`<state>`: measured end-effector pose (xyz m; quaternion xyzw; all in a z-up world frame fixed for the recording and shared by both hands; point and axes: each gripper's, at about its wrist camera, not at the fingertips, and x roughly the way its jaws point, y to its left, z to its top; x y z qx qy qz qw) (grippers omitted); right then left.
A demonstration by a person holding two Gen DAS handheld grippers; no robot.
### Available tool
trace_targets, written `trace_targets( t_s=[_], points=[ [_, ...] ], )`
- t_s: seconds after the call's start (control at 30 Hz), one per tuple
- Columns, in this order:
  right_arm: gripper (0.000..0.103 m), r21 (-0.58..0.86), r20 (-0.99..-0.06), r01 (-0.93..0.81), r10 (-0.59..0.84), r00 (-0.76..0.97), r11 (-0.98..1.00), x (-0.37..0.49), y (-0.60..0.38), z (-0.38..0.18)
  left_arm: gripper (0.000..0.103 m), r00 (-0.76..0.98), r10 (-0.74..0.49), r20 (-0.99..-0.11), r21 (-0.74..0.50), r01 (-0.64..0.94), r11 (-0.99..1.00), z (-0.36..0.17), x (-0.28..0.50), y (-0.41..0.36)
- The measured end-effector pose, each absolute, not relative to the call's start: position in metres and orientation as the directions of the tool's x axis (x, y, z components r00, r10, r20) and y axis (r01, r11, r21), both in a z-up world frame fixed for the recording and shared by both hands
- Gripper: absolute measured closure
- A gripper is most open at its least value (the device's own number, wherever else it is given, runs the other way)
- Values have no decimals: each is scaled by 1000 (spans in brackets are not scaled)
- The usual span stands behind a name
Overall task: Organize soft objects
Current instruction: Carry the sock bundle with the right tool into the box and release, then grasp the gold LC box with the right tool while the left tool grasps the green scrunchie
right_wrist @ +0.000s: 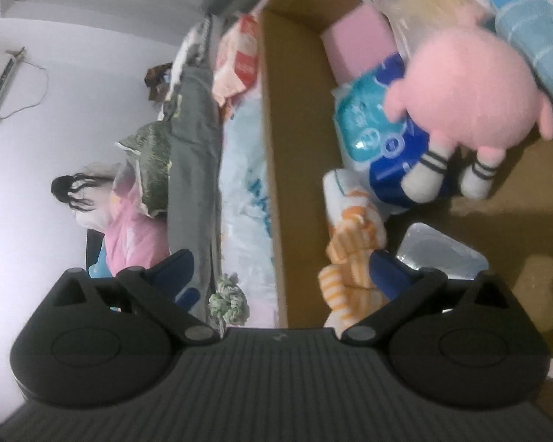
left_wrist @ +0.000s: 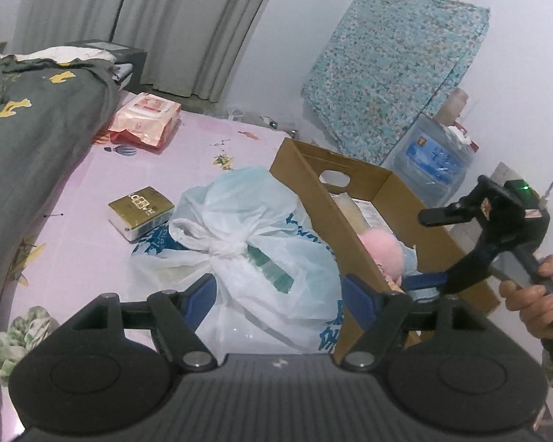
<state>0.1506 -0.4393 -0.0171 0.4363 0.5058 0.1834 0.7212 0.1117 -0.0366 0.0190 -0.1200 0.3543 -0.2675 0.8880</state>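
Right now the cardboard box (left_wrist: 324, 199), plain brown corrugated board with an oval hand-hole cut in its end wall, sits on a bed covered by a pale pink printed sheet (left_wrist: 92, 228). Inside it lies a round, fuzzy pink plush toy (right_wrist: 472, 99) with stubby limbs and white feet ringed by dark stripes, resting on a glossy blue and teal soft pack (right_wrist: 372, 136) whose print is too blurred to read. Beside these in the box are an orange-and-white striped cloth (right_wrist: 354, 250), a pale blue knitted fabric (right_wrist: 534, 37) and a flat pink block (right_wrist: 354, 40).

Just outside the box, touching its long wall, slumps a thin, crinkled translucent white plastic bag (left_wrist: 261, 243), knotted at the top and printed with blue characters I cannot make out. Near it sits a small gold-wrapped rectangular pack (left_wrist: 141, 210); its lettering is not legible. Further back lies a shiny orange-and-white packet (left_wrist: 147, 119), next to a dark grey quilt (left_wrist: 37, 129) with yellow shapes.

The left gripper (left_wrist: 280, 294) hangs over the bag with its blue-padded jaws apart, the bag's plastic bulging between them, though not visibly pinched. The right gripper (right_wrist: 280, 276), held by a hand (left_wrist: 534, 294), stands spread to its widest astride the box's wall with nothing gripped; its right finger (right_wrist: 390, 272) is close against the striped cloth
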Motion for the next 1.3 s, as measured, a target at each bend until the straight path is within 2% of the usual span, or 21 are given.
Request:
trace_targets(
  t_s=[0.17,0.27,0.37,0.47,0.53,0.67,0.77,1.0,1.13,1.3],
  points=[
    [1,817,-577,231,735,357,529,152,-436,-29,27,607,-562,-562,-408,388,827,16,109,-35],
    [1,776,-630,253,723,283,578,150,-426,-45,27,607,-567,-558,-421,382,823,14,109,-34],
    [1,791,-611,253,742,275,558,148,-422,-49,27,607,-565,-559,-429,372,823,12,110,-33],
    [2,768,-640,239,711,291,594,149,-421,-41,27,606,-567,-558,-439,365,821,11,111,-31],
    [8,751,-660,231,695,286,618,148,-422,-39,27,608,-567,-556,-440,364,821,11,110,-30],
    [9,634,-766,205,568,302,746,144,-433,-26,27,609,-568,-553,-453,352,819,9,111,-28],
    [9,610,-785,237,536,312,756,144,-445,-23,27,604,-571,-555,-462,347,816,7,113,-28],
    [9,582,-784,193,482,391,790,162,-453,-4,27,630,-537,-560,-426,337,840,9,110,-25],
    [8,649,-727,164,541,422,743,168,-444,4,27,667,-478,-571,-392,290,873,10,108,-11],
    [6,731,-643,75,649,407,678,178,-412,19,27,743,-319,-589,-264,196,944,6,102,8]
  ],
)
